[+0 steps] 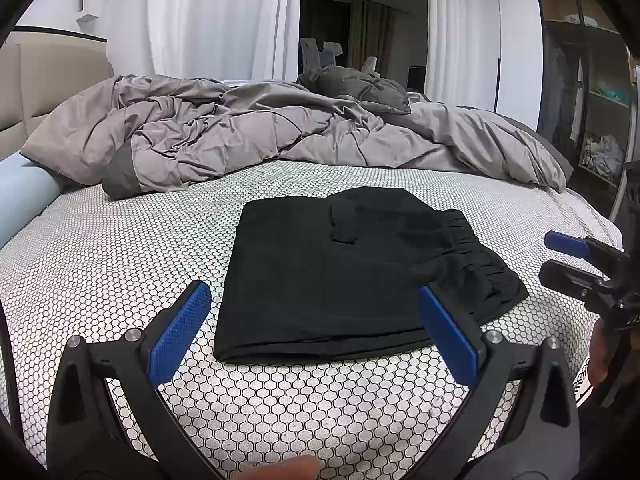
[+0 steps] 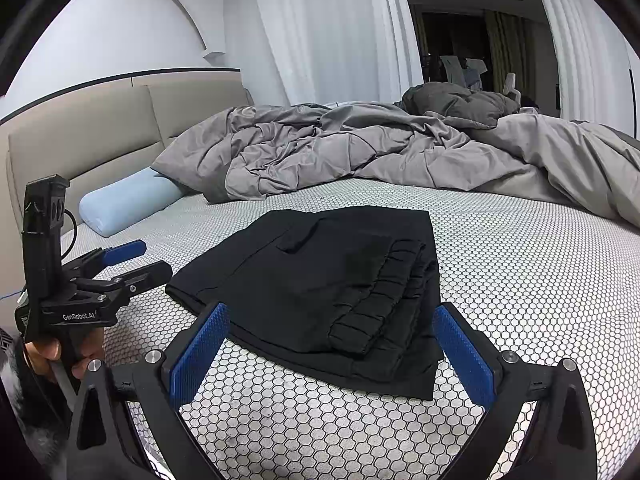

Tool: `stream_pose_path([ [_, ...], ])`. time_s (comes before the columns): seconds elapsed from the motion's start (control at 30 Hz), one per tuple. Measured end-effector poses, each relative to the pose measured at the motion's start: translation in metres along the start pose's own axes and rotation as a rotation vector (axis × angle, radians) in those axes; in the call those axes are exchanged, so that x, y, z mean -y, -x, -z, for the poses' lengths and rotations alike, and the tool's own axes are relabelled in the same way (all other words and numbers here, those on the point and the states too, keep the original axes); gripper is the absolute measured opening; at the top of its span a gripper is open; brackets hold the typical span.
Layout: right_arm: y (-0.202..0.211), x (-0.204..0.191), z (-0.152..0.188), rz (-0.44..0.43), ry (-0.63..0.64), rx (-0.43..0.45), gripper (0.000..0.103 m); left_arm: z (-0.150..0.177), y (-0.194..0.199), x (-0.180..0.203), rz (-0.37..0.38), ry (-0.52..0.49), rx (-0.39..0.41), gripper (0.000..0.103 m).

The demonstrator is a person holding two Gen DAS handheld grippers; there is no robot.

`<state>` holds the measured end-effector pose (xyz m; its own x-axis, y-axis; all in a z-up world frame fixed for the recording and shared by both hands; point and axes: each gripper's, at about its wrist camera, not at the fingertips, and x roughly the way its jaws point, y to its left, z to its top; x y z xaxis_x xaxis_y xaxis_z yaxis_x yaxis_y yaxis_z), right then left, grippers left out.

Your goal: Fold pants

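Black pants [image 1: 344, 276] lie folded into a flat rectangle on the honeycomb-patterned mattress [image 1: 120, 248], elastic waistband to the right. They also show in the right wrist view [image 2: 320, 288], waistband on top of the stack. My left gripper [image 1: 314, 300] is open and empty, held just above the near edge of the pants. My right gripper [image 2: 332, 322] is open and empty, hovering near the waistband end. The right gripper also shows at the right edge of the left wrist view [image 1: 560, 256]; the left gripper shows at the left of the right wrist view [image 2: 144, 260].
A crumpled grey duvet [image 1: 256, 136] is piled across the far side of the bed. A light blue bolster pillow [image 2: 128, 200] lies by the beige headboard [image 2: 100, 128]. White curtains [image 1: 208, 20] hang behind. A wardrobe with shelves [image 1: 592, 100] stands at the right.
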<state>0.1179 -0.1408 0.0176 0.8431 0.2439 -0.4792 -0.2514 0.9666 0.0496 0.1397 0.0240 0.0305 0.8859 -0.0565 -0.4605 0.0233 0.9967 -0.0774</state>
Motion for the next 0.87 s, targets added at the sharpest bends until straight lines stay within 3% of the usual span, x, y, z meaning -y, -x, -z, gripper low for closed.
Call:
stream_pose_path([
  [0.87, 0.0008, -0.0062, -0.0011, 0.014, 0.01, 0.004, 0.103, -0.0001, 0.0083, -0.0044, -0.015, 0.014, 0.015, 0.102],
])
